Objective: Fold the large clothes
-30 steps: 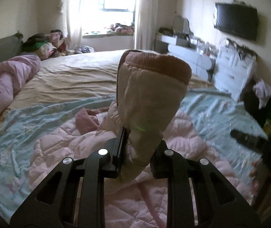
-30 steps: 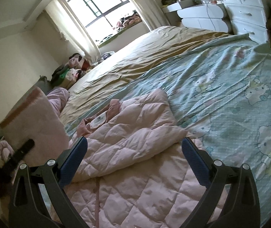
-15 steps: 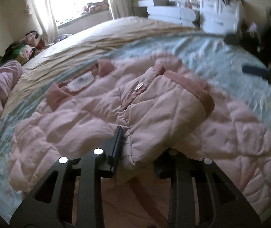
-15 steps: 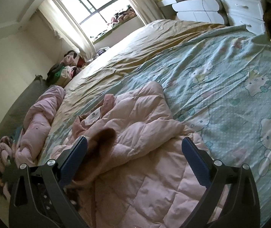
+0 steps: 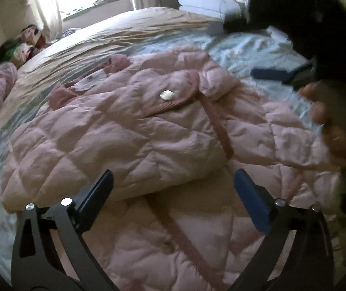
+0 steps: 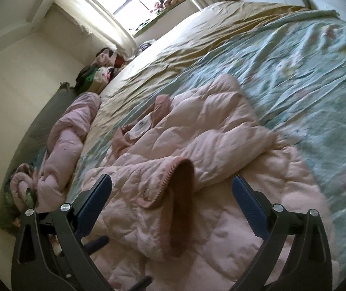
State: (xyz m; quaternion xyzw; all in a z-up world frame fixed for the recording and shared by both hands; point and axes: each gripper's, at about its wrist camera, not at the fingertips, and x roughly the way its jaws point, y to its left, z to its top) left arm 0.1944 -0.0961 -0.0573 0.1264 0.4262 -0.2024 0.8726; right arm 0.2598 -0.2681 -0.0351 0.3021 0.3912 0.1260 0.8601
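Observation:
A pink quilted jacket (image 5: 153, 133) lies spread on the bed, collar toward the window. Its sleeve (image 5: 187, 111), with a ribbed cuff, is folded across the body. My left gripper (image 5: 173, 194) is open and empty, just short of the folded sleeve's near edge. In the right wrist view the jacket (image 6: 197, 150) lies ahead with the sleeve cuff (image 6: 182, 194) standing open between the fingers. My right gripper (image 6: 170, 198) is open and empty, low over the jacket. The right gripper and the hand on it also show in the left wrist view (image 5: 282, 75).
The bed has a light blue cartoon-print sheet (image 6: 306, 72) and a tan cover (image 5: 124, 31) farther back. A rolled pink duvet (image 6: 68, 135) lies along the left side. Clothes are piled by the window (image 6: 100, 70). White drawers (image 5: 204, 0) stand at the right.
My left gripper carried the raised sleeve down across the jacket body, then opened and let it go. The right gripper stayed open and moved a little closer to the jacket.

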